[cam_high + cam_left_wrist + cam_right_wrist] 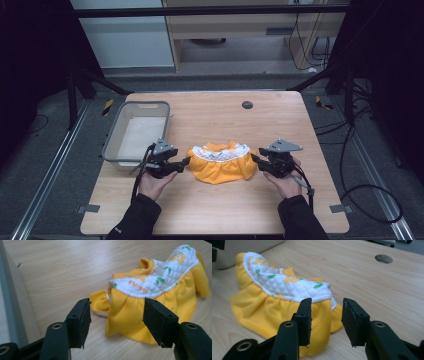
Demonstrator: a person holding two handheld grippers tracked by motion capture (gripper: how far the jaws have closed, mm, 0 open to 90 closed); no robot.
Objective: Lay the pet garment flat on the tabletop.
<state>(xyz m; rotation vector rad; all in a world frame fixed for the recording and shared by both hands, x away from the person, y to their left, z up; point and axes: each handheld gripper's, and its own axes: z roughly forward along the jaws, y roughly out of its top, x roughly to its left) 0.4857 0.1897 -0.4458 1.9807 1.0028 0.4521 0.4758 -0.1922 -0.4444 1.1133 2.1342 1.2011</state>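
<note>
A small yellow garment (pixel 220 167) with a white quilted top printed with flowers and leaves lies crumpled on the wooden table (pixel 220 120), near the front middle. My left gripper (pixel 186 162) sits just off its left edge, jaws open and pointing at it. In the left gripper view the garment's yellow skirt (pixel 130 315) lies just past the open left gripper (pixel 116 322), with no pad pressing on it. My right gripper (pixel 254 159) faces the garment's right edge, also open. In the right gripper view the garment (pixel 262 305) lies just beyond the parted jaws of the right gripper (pixel 325 322).
A grey plastic basket (pixel 112 142) stands at the table's left, close behind my left hand; its wall (pixel 10 302) shows in the left gripper view. A round cable hole (pixel 247 105) sits at the table's far middle. Bare wood lies to the right and front.
</note>
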